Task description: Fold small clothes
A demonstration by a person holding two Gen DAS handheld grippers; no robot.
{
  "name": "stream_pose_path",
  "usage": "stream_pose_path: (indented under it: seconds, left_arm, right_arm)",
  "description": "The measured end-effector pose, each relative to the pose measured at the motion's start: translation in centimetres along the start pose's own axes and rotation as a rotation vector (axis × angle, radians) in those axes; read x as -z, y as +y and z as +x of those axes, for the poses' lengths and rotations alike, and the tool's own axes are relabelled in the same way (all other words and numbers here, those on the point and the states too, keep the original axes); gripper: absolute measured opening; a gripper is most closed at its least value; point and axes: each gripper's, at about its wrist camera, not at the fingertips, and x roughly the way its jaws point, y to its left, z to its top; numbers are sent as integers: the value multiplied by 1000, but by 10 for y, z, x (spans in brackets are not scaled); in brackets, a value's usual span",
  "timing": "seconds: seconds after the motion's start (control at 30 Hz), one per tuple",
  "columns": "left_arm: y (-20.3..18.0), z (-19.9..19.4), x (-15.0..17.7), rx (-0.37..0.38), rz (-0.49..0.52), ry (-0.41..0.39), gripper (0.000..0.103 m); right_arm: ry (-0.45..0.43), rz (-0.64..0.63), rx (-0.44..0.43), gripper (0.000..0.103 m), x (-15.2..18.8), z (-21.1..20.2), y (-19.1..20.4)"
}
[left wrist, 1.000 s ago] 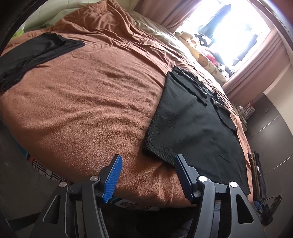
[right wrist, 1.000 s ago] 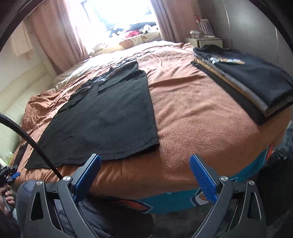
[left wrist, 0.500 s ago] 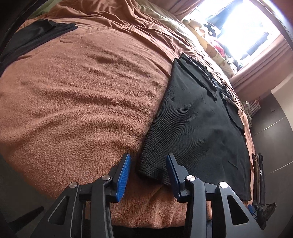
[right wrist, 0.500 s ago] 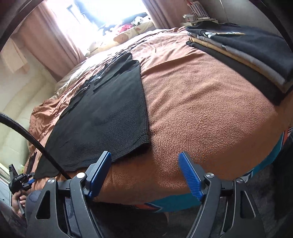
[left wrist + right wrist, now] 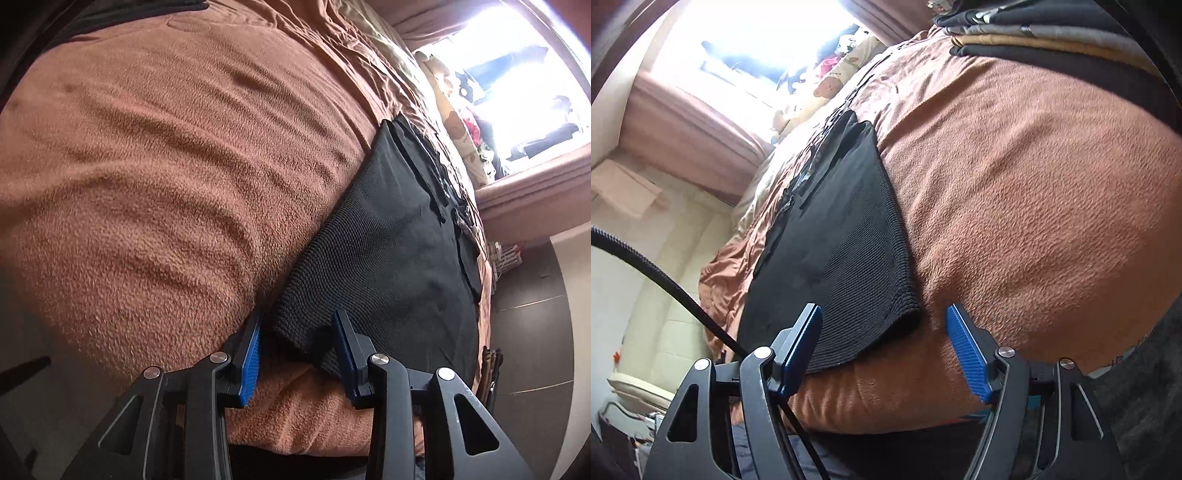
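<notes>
The left hand-held gripper (image 5: 297, 343) sits low at the near edge of the bed, its jaws parted with a moderate gap; its blue-padded fingers (image 5: 249, 363) point forward and straddle a near corner of the black garment (image 5: 388, 258); no pad visibly presses the cloth. The right hand-held gripper (image 5: 882, 345) is spread wider; one blue finger (image 5: 799, 350) lies over the garment's hem, the other (image 5: 967, 354) over the blanket (image 5: 1015, 184) beside its other near corner.
</notes>
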Motion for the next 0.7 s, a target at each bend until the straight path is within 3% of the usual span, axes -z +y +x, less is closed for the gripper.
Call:
stream_pose_path:
  seconds: [0.2,0.33,0.43,0.47,0.53,0.57,0.6,0.7]
  left_arm:
    - [-6,6,0,23,-47,-8,38]
    - [-10,9,-4,28,-80,-31,38]
    - [-10,9,-5,14,-107,-64,33]
    - [-11,9,-5,3,-113,-72,28]
    - [-11,10,-7,-6,-118,-91,21]
    - [-10,9,-7,-12,-118,-101,11]
    - [-9,8,-7,-13,-122,-108,10]
    - [-7,-4,-9,17,-136,-160,8]
  right_arm:
    - [6,74,-61,68,-2,14,-6]
    - [8,48,-42,68,-7,31,1]
    - [-4,37,18,51,-10,38,7]
    - [-5,32,45,39,-11,41,9]
    - [-6,23,72,27,-15,45,11]
    - [-10,19,81,15,-16,46,13]
    - [-15,17,93,6,-17,47,14]
    - [-53,20,81,0,-19,35,17]
